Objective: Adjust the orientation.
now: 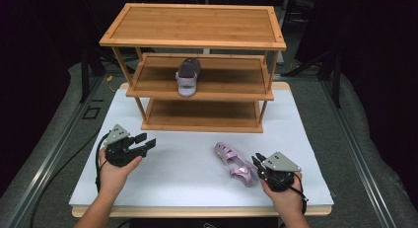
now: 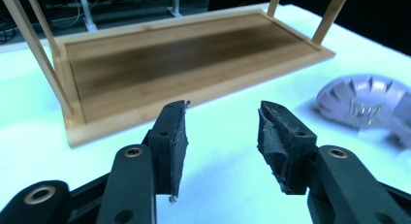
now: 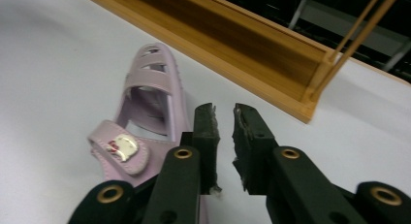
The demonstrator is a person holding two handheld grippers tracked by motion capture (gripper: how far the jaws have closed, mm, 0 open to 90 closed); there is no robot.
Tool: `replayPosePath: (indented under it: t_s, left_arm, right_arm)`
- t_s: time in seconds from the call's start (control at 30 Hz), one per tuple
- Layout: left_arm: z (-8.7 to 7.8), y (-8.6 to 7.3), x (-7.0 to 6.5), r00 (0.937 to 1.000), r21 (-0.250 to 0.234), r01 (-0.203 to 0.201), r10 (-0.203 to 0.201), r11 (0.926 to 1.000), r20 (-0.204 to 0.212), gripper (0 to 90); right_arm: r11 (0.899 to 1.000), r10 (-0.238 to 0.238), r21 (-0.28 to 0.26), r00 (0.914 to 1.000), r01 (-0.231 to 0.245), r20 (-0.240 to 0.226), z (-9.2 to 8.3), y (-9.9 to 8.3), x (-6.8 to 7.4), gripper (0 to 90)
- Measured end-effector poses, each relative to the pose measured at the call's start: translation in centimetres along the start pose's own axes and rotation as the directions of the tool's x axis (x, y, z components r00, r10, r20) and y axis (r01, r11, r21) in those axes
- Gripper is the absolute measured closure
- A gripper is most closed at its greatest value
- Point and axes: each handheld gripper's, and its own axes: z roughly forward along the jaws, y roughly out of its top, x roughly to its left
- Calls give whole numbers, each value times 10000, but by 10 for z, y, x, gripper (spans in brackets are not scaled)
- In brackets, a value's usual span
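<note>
Right gripper (image 3: 223,112) has its jaws nearly closed, gripping nothing; just left lies a pink sandal (image 3: 145,117). Its strap badge, perhaps a cartoon cat, shows no readable writing. Left gripper (image 2: 223,122) stands open.

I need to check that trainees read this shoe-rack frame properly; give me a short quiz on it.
1. True or false: nothing is between the jaws of the left gripper.
2. Which shelf of the rack bears a sandal? A top, B middle, C bottom.
3. The other sandal lies on the table. Which gripper is nearest it?

Key: 1 true. 2 B. 3 the right gripper, its tips just beside the strap end.
</note>
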Motion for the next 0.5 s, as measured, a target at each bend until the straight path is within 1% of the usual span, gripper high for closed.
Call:
replayPosePath:
  t_s: [0.07, 0.1, 0.13, 0.17, 0.2, 0.23, 0.27, 0.3, 0.33, 0.4, 0.47, 0.5]
  left_arm:
    - [2, -8, 1, 10000, -36, 40, -40, 10000, -67, 499]
    - [3, -12, 2, 9998, -76, 177, -178, 9998, -106, 492]
    - [4, -14, 3, 9996, -50, 255, -255, 9997, -148, 492]
    - [6, -16, 5, 9991, 51, 373, -372, 9993, -190, 488]
    - [8, -17, 6, 9988, 110, 456, -454, 9989, -187, 482]
    - [9, -18, 6, 9985, 260, 483, -475, 9985, -275, 477]
    - [11, -19, 7, 9984, 374, 407, -392, 9985, -401, 477]
    - [12, -21, 6, 9979, 410, 484, -465, 9980, -459, 477]
    - [13, -22, 7, 9980, 437, 498, -480, 9978, -416, 477]
    - [14, -22, 6, 9980, 480, 560, -545, 9973, -312, 477]
    - [14, -22, 5, 9988, 514, 432, -420, 9977, -251, 476]
    - [14, -22, 4, 9989, 522, 417, -404, 9978, -255, 476]
  right_arm:
    - [9999, -123, 122, 9998, 121, 146, 2, 0, 3, 732]
    - [9998, -161, 71, 9998, 160, 108, 3, 0, 5, 737]
    - [9998, -131, 130, 9999, 131, 14, 4, 0, 6, 756]
    - [9998, -108, 168, 9998, 111, -179, 4, 0, 7, 766]
    - [9998, -168, 110, 9994, 171, -290, 5, 0, 8, 780]
    - [9992, -329, 238, 9991, 335, -272, 5, 1, 10, 797]
    - [9990, -415, 161, 9987, 420, -292, 6, 0, 11, 815]
    - [9989, -439, 171, 9984, 446, -367, 7, 1, 12, 831]
    - [9984, -467, 303, 9978, 481, -463, 6, 1, 13, 848]
    - [9979, -473, 402, 9965, 501, -688, 7, 1, 15, 861]
    - [9969, -566, 513, 9957, 604, -736, 9, 0, 16, 861]
    - [9955, -616, 663, 9947, 671, -829, 10, -1, 16, 860]
